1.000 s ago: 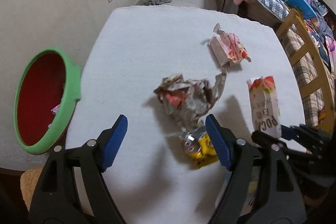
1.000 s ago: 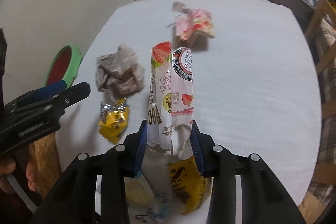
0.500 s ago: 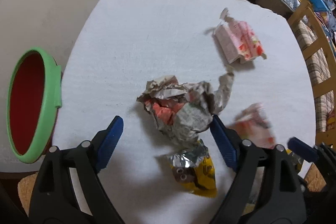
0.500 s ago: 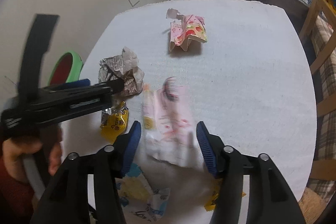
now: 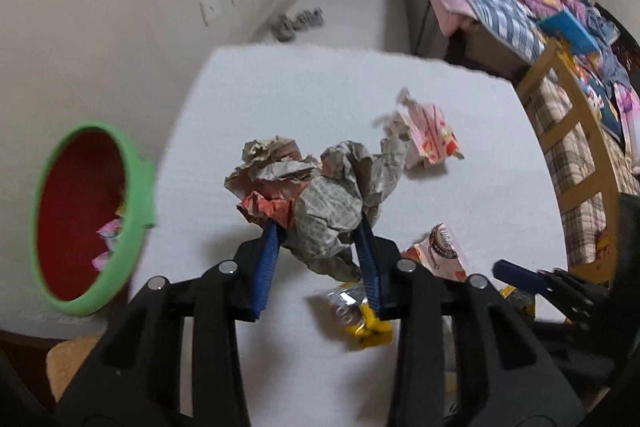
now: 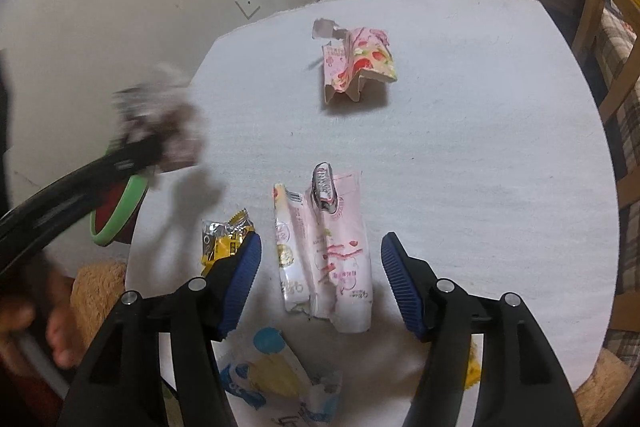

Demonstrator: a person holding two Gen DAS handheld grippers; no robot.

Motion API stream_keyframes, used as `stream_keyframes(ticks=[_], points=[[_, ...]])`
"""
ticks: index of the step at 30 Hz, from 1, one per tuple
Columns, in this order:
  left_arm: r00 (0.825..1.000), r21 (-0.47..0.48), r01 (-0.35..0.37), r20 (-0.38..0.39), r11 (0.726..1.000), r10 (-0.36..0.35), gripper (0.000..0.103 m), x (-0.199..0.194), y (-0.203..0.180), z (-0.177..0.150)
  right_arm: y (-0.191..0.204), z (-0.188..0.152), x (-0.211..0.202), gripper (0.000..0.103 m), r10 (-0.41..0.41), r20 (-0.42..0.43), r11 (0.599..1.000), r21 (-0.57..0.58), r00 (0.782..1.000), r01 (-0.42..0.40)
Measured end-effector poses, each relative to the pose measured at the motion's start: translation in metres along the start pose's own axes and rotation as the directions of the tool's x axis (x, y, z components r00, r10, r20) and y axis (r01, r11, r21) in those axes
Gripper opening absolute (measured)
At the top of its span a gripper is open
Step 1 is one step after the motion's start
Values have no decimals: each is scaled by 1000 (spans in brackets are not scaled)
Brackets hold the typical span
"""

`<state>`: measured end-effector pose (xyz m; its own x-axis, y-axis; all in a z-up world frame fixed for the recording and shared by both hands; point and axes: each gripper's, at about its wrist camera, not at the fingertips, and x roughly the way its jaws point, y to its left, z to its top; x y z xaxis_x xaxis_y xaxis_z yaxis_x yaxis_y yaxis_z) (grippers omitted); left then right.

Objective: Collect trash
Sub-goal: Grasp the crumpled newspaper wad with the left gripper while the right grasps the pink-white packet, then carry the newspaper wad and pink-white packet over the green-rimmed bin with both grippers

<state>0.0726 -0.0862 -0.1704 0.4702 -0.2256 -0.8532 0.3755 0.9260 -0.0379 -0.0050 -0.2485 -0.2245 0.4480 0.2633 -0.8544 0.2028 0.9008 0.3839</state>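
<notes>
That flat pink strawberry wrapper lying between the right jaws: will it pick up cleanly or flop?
The pink strawberry wrapper looks thin, creased and torn open, so it likely flops and weighs little. Lying flat on the white table, it may slide or slip from the pads.

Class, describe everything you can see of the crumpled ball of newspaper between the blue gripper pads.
The crumpled ball of newspaper is grey printed paper with a red-orange patch, wadded loosely, one twisted tail reaching right. The left gripper is closing on its lower part, a blue pad pressing each side. It seems lifted off the white table, though the right wrist view blurs it. The green-rimmed red bin stands left of it.
</notes>
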Motion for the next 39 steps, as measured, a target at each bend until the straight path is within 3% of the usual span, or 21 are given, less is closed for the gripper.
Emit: stream_keyframes(ticks=[7,11,12,16,24,39], points=[[996,-60,-40,83,997,45,36,-39,18,-12,1,2,20,61,-20,-35,1000,19,999,21],[996,-56,-57,67,997,61,36,-41,25,-24,0,0,30,59,-23,-53,999,32,998,24],[996,-56,-63,67,996,67,36,-42,28,-27,1,-1,31,52,-26,-57,999,26,998,27],[996,-83,-69,46,994,73,36,-39,41,-36,8,-1,26,38,-35,-26,999,13,999,36],[993,-92,-104,43,990,109,36,-39,52,-42,20,3,-7,37,-8,78,1000,23,997,6],[986,-96,-131,92,987,140,36,-55,56,-40,48,6,-34,38,41,144,999,-26,989,-37]])
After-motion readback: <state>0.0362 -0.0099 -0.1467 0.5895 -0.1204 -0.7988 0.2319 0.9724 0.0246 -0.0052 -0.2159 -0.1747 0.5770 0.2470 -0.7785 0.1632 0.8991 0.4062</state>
